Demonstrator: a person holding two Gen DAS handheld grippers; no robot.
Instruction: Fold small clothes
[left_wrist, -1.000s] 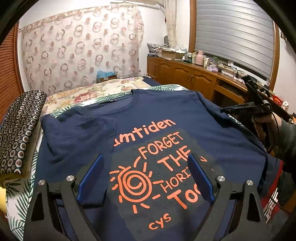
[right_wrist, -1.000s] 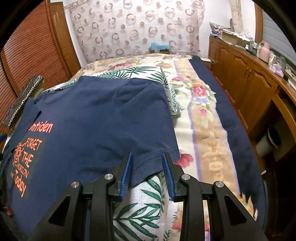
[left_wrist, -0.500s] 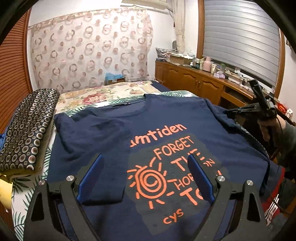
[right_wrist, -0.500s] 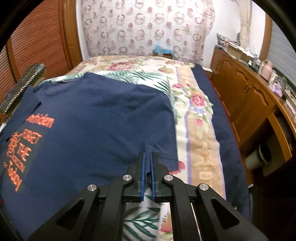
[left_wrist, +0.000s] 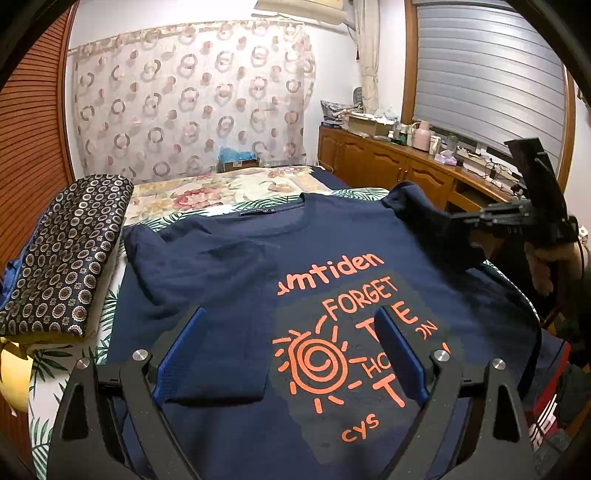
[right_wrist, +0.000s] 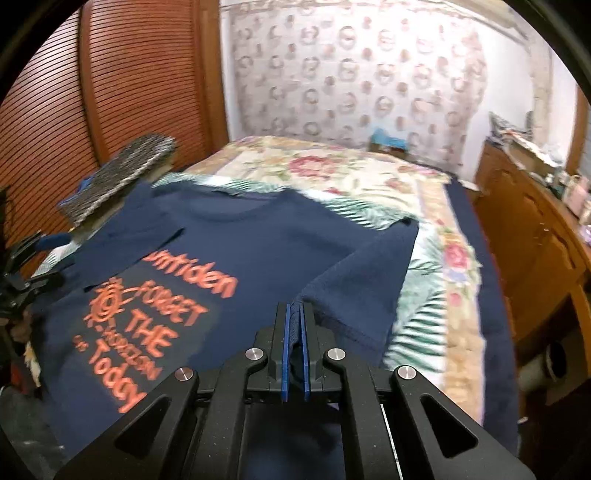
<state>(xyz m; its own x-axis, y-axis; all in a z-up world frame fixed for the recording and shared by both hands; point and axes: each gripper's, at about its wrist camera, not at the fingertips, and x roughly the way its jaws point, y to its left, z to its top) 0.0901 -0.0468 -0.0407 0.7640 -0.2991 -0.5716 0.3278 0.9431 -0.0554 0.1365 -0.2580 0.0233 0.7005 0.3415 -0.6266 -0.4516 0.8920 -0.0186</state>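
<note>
A navy T-shirt (left_wrist: 332, 236) with an orange sun print lies face up on the bed; it also shows in the right wrist view (right_wrist: 240, 243). Its left sleeve (left_wrist: 207, 280) is folded in over the chest. My left gripper (left_wrist: 291, 354) is open and empty, hovering over the shirt's lower front. My right gripper (right_wrist: 294, 321) is shut on the right sleeve (right_wrist: 369, 280) and holds it lifted above the bed, pulled toward the shirt's middle. The right gripper also shows in the left wrist view (left_wrist: 458, 225) with the sleeve (left_wrist: 417, 210) raised.
The shirt lies on a floral bedspread (right_wrist: 369, 173). A patterned dark cushion (left_wrist: 62, 254) lies at the bed's left edge. A wooden cabinet (left_wrist: 388, 170) with clutter runs along the right wall. A wooden slatted door (right_wrist: 92, 92) stands at the left.
My right gripper shut on the right sleeve's hem, then lifted it and carried it inward over the shirt. My left gripper stayed open and drew back slightly.
</note>
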